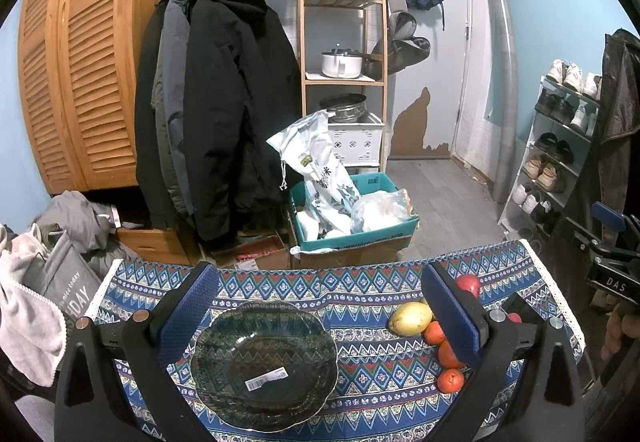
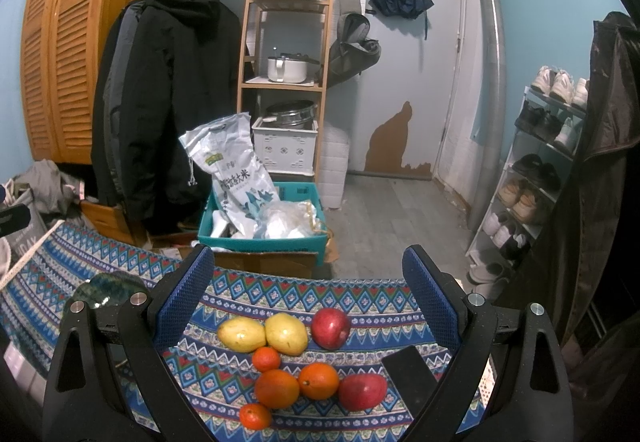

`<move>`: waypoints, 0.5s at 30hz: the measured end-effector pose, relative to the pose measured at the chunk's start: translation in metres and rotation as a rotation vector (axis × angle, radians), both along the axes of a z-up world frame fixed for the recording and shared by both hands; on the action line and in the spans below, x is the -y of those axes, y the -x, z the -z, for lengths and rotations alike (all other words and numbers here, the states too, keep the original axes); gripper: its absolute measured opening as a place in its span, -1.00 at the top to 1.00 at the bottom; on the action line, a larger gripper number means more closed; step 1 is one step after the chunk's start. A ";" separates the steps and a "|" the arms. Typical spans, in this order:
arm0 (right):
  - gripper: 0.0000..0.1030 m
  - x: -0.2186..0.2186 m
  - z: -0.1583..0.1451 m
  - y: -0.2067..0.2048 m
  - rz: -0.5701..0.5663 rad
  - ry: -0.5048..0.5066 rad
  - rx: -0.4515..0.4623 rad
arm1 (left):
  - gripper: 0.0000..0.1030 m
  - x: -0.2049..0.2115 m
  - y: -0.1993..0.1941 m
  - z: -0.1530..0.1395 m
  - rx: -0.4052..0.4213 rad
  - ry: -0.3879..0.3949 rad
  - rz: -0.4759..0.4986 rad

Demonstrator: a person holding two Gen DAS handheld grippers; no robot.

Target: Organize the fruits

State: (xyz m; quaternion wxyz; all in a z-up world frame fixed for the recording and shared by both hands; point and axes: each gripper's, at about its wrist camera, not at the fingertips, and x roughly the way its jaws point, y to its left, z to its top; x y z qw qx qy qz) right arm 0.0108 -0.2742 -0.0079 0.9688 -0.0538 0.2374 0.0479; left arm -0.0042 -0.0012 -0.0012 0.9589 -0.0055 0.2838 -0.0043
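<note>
A dark green glass bowl (image 1: 264, 364) with a barcode sticker sits empty on the patterned tablecloth (image 1: 360, 282), between the fingers of my open left gripper (image 1: 320, 316). To its right lie a yellow fruit (image 1: 410, 318), oranges (image 1: 450, 380) and a red apple (image 1: 468, 284). In the right wrist view my open right gripper (image 2: 308, 302) hovers over the fruit pile: two yellow fruits (image 2: 286, 334), a red apple (image 2: 331, 328), several oranges (image 2: 277, 388) and a second red fruit (image 2: 362, 392). The bowl's rim (image 2: 108, 288) shows at the left.
A black phone (image 2: 408, 372) lies at the pile's right. Beyond the table's far edge stand a teal box of bags (image 1: 352, 210), hanging coats (image 1: 216, 114), a wooden shelf (image 1: 344, 42) and a shoe rack (image 1: 560, 146).
</note>
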 end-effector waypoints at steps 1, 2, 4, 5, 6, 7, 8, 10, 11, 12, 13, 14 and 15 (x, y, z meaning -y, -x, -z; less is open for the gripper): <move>-0.81 0.000 0.000 0.000 0.000 0.001 0.001 | -0.98 0.000 0.000 0.000 0.000 0.000 0.000; -0.81 0.000 -0.001 0.000 0.001 0.002 0.001 | -0.98 0.000 0.000 0.000 0.000 0.000 0.000; -0.81 0.000 0.000 0.000 0.000 0.002 0.002 | -0.98 0.000 0.000 0.000 -0.001 0.000 0.001; -0.81 0.000 -0.001 0.000 0.000 0.001 0.001 | -0.98 0.000 0.000 0.000 -0.001 0.000 0.000; -0.81 0.000 0.001 0.000 0.000 0.001 0.002 | -0.98 0.000 0.000 0.000 0.000 -0.001 0.000; -0.81 0.000 0.000 0.000 0.001 0.002 0.002 | -0.98 0.000 0.000 0.000 0.001 -0.001 0.001; -0.81 0.000 -0.001 0.000 0.001 0.002 0.001 | -0.98 0.000 0.000 0.000 0.001 -0.001 0.001; -0.81 0.001 0.000 0.000 0.001 0.002 0.000 | -0.98 0.000 0.000 -0.001 0.001 -0.001 0.001; -0.81 0.000 -0.001 0.001 0.001 0.002 0.001 | -0.98 0.000 0.000 -0.001 0.001 -0.001 0.001; -0.81 0.001 0.001 0.001 0.002 0.002 0.002 | -0.98 0.000 0.000 -0.001 0.000 -0.001 0.001; -0.81 0.000 0.000 0.000 0.002 0.003 0.002 | -0.98 0.000 0.000 -0.001 0.000 -0.001 0.001; -0.81 0.001 -0.001 0.001 0.002 0.003 0.001 | -0.98 0.001 0.001 -0.002 0.000 -0.001 0.002; -0.81 0.002 0.000 0.000 0.003 0.003 0.001 | -0.98 0.002 0.001 -0.002 0.000 -0.001 0.003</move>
